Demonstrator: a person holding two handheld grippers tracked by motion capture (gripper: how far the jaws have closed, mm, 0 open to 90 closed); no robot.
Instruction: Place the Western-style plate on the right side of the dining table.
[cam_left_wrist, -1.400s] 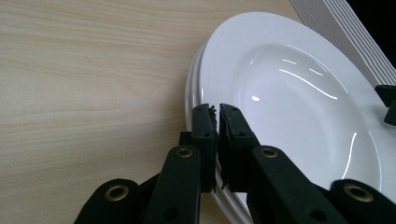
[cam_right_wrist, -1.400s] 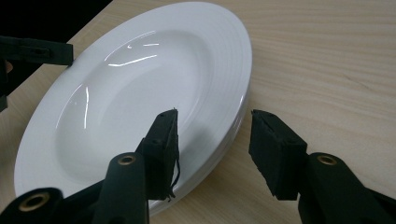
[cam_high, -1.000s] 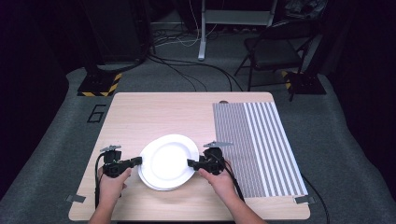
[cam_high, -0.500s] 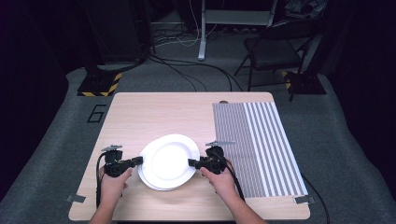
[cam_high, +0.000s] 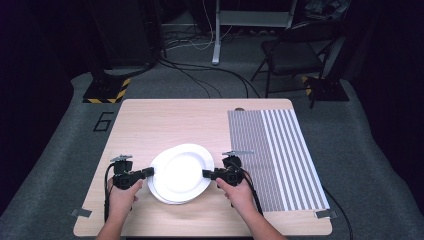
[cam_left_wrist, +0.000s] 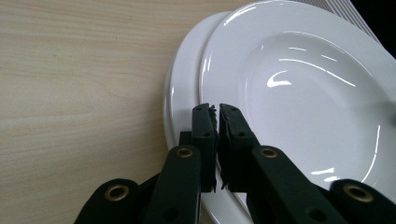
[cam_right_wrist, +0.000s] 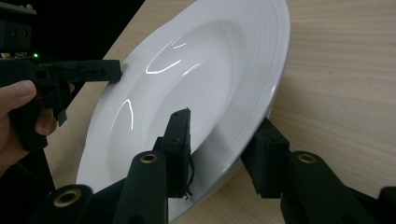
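Grippers at both edges of stacked white plates

Left gripper (cam_high: 148, 172) sits at the left edge of the plates, its jaws pressed together with only a hairline between the pads; in the left gripper view (cam_left_wrist: 215, 112) the tips lie over the left rim of the lower plate (cam_left_wrist: 180, 98), just beside the edge of the upper plate (cam_left_wrist: 299, 88), and nothing is caught between them. Right gripper (cam_high: 206, 173) faces it from the opposite side. Its jaws have just been closing, and in the right gripper view (cam_right_wrist: 224, 128) they straddle the near rim of the upper plate (cam_right_wrist: 187, 84): one jaw lies over the plate's inner face, the other stands beyond its edge above the wood. A gap still shows on the outer side, so the pads do not yet pinch the rim.

Both plates (cam_high: 179, 172) rest stacked near the front middle of the wooden surface (cam_high: 170, 120), the upper one shifted slightly toward the far right, so a crescent of the lower plate shows along the near left. They lie directly between the two grippers. A striped mat (cam_high: 280, 150) covers the right part of the surface, close beside the right hand (cam_high: 240, 192); the left hand (cam_high: 122, 195) holds its gripper near the front left corner
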